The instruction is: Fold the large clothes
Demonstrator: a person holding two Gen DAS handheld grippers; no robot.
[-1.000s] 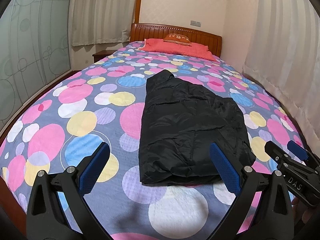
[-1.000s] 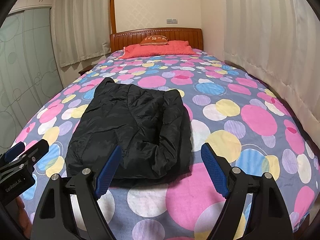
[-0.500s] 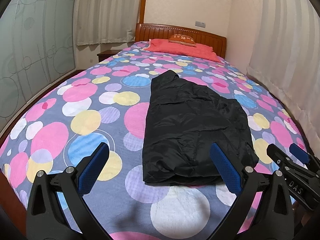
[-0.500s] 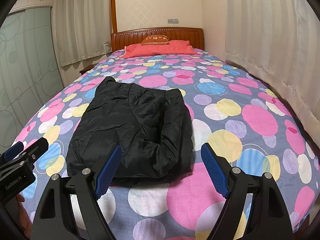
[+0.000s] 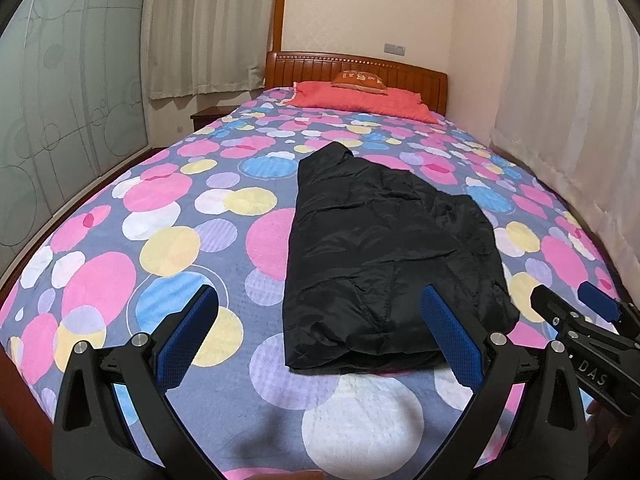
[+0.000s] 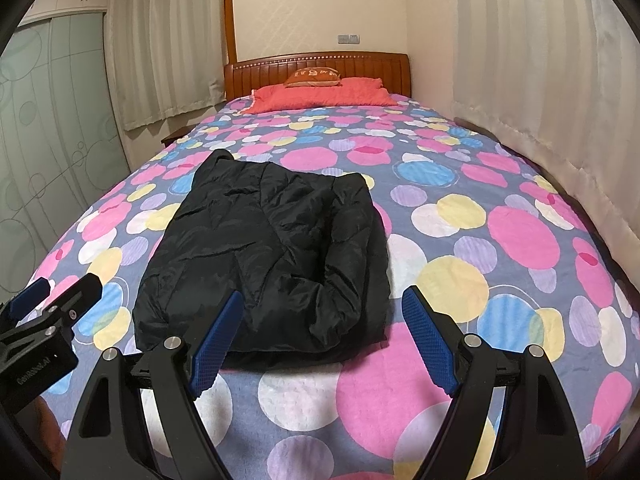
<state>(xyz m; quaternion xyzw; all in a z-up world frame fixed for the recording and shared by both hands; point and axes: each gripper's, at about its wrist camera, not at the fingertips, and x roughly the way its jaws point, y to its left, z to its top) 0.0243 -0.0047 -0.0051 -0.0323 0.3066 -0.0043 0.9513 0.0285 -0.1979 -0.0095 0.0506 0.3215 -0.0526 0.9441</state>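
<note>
Left jaws: your left gripper [image 5: 318,330] hangs over the foot of the bed with its jaws spread wide and nothing between the blue pads [image 5: 188,338].
Right jaws: your right gripper [image 6: 322,334] is released too, jaws apart and bare, above the near edge of the bedspread.
Side by side: each gripper shows at the rim of the other's view, and both point down the length of the bed.
Jacket: the black padded jacket [image 5: 384,256] lies folded into a long bundle on the bedspread, just beyond both pairs of jaws and apart from them; its near end is a rounded fold, its far end points toward the headboard.
Bedspread: the grey cover with pink, yellow, blue and white circles [image 6: 520,236] lies flat around the jacket on all sides.
Head of the bed: a red pillow [image 6: 324,96] with a small orange cushion [image 6: 314,76] on top rests against the wooden headboard [image 5: 320,66].
Room: pale curtains [image 6: 540,60] hang along the right side of the bed, and frosted sliding doors with circle patterns [image 5: 60,120] stand on the left.
</note>
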